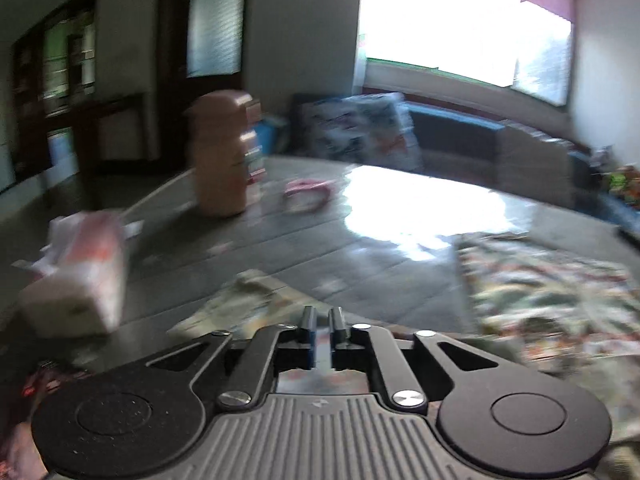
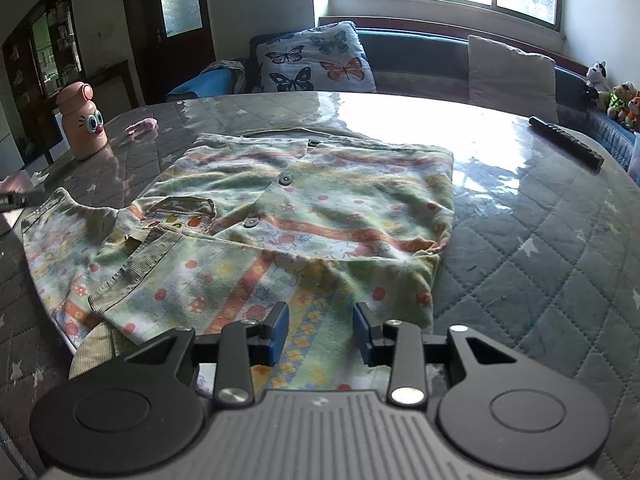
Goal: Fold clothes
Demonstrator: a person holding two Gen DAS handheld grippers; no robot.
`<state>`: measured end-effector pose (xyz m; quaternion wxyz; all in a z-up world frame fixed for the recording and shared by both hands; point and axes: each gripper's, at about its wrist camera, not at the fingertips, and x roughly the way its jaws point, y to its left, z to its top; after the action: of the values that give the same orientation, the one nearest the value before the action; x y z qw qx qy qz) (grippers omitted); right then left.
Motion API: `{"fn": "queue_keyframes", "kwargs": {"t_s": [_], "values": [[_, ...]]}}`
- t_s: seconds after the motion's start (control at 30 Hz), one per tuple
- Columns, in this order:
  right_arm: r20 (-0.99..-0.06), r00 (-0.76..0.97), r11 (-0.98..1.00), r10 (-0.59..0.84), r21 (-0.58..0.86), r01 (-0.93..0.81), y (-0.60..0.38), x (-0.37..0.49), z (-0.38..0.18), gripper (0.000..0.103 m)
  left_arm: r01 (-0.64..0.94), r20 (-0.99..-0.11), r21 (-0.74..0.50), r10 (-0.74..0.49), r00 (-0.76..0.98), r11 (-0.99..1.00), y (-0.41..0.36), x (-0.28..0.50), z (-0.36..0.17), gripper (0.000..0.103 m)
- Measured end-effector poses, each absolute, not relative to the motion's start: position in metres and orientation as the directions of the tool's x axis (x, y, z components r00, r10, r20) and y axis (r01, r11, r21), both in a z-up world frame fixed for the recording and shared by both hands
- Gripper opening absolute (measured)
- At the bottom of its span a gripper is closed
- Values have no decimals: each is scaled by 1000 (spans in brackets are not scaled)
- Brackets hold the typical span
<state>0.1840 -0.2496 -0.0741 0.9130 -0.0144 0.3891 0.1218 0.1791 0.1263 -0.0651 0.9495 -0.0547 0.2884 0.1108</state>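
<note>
Broad open stretch of glossy quilted table cover [image 2: 540, 248] to the right of the garment, bright with window glare toward the far edge, crossed only by a dark stick-like object [image 2: 566, 142] near the far right rim. Crowded on the left: peach bottle with cartoon eyes [image 2: 82, 120] upright, pink item [image 2: 140, 126] beside it, and, in the blurred left wrist view, a tissue pack [image 1: 86, 268] close to the garment's left edge. Beyond the far edge, a bench with butterfly cushion [image 2: 314, 60], plain cushion [image 2: 512, 76] and soft toys [image 2: 616, 98]. At centre, spread flat on the table, a pastel striped child's shirt [image 2: 280, 208], buttoned, olive ribbed cuffs, one sleeve folded across the front, hem nearest the camera. Right gripper [image 2: 320, 334] released, blue pads apart above the hem, not pressing the cloth. Left gripper [image 1: 322, 326] nearly clenched, narrow gap between the fingers, nothing visibly caught; shirt fabric just beyond the tips.
</note>
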Motion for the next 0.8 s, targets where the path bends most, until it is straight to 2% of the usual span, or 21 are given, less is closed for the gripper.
{"fn": "queue_keyframes", "kwargs": {"t_s": [0.07,0.2,0.27,0.33,0.5,0.6,0.63,0.67,0.7,0.73,0.77,0.8], "values": [[-715,666,969,215,70,-237,-248,185,-74,40,-304,-570,-18,240,786,953,136,177,-71,41],[-718,660,967,219,69,-246,-246,187,-75,49,-402,-584,4,328,743,916,156,174,-80,60],[-718,660,965,222,67,-252,-243,188,-75,49,-435,-597,-2,347,723,901,165,172,-84,77],[-718,659,964,225,67,-256,-242,188,-75,52,-463,-605,-7,365,708,887,171,174,-87,80],[-721,655,963,227,68,-259,-241,189,-77,53,-440,-637,-24,325,699,898,176,185,-95,80],[-721,655,964,227,73,-254,-242,189,-78,53,-451,-628,-30,334,703,892,176,189,-95,73],[-720,656,965,227,74,-252,-242,188,-78,53,-446,-623,-32,331,709,895,175,190,-95,62],[-719,657,965,227,75,-251,-243,188,-78,53,-441,-618,-34,328,715,897,175,191,-94,46],[-718,658,965,227,75,-250,-243,188,-78,53,-434,-617,-40,320,719,900,174,191,-93,39],[-717,659,966,226,76,-248,-243,187,-78,53,-425,-619,-56,303,725,903,175,192,-91,22],[-716,661,966,225,76,-246,-244,187,-78,53,-416,-621,-76,284,731,906,175,192,-90,11],[-715,662,967,224,77,-244,-244,187,-78,53,-407,-623,-105,258,738,908,175,192,-88,11]]}}
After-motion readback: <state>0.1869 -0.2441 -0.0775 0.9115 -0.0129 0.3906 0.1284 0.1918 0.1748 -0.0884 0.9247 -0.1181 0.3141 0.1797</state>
